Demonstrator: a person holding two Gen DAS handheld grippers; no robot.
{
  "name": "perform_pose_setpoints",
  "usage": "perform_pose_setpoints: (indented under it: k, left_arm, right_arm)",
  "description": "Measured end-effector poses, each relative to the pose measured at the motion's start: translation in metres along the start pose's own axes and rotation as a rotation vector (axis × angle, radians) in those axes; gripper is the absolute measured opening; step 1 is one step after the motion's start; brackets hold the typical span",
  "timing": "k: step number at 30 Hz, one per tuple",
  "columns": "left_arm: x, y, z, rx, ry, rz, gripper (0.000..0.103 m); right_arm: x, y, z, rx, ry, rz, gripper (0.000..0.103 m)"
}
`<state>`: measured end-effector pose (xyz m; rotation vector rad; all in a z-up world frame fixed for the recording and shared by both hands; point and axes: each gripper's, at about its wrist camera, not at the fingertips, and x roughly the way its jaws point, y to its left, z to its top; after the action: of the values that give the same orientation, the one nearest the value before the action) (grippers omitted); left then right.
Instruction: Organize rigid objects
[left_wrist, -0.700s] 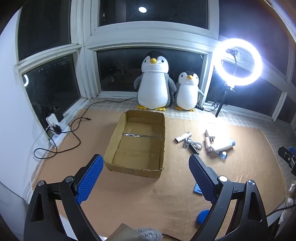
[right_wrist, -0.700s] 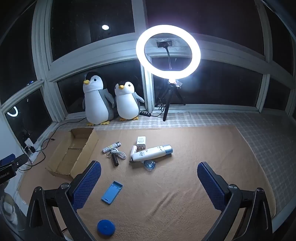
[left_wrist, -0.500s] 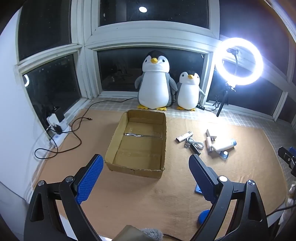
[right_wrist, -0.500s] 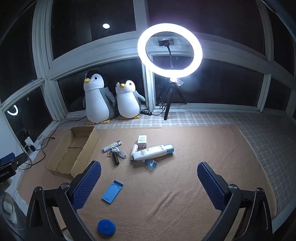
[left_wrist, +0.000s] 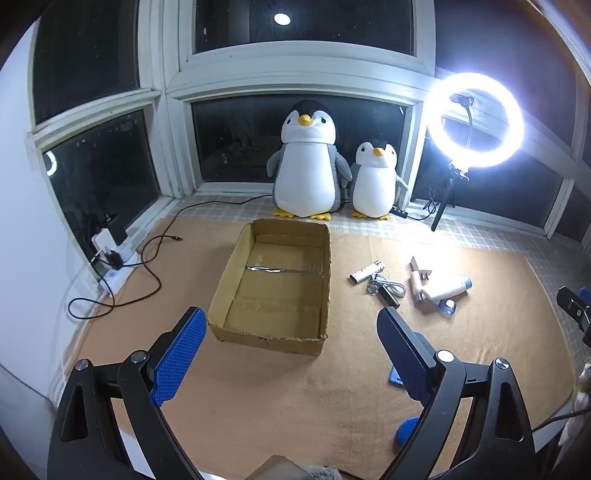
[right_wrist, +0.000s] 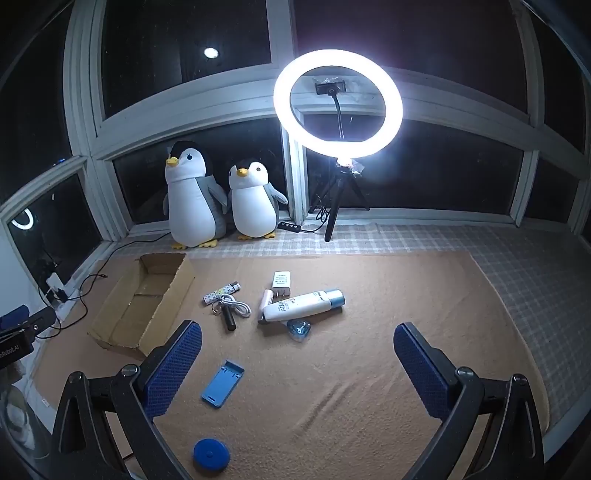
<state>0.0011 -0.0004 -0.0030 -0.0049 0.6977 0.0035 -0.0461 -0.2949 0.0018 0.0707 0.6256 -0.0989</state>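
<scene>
While ribbed blue jaws gape, rectangular cardboard box (left_wrist: 273, 291) sits empty.

Matt corrugated cardboard box (left_wrist: 273, 291), fuzzy tan cloth mat (right_wrist: 332, 369), glossy plastic bottle (right_wrist: 303, 305)

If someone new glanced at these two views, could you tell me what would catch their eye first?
The glowing ring light on its tripod by the dark windows dominates, with two plush penguins standing just to its left on the sill. On the tan mat, an open, empty cardboard box lies in front of the penguins, with small items scattered to its right, among them a white bottle lying on its side. Both the left gripper and right gripper hover open, holding nothing.
</scene>
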Motion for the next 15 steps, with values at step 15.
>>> perform_pose_setpoints:
  k: [15]
  left_arm:
    - [-0.0002,-0.0055,0.0051,0.013,-0.003,-0.013,0.094]
  right_arm:
    - [-0.0032,0.0022,0.0082,-0.015,-0.018,-0.017,0.103]
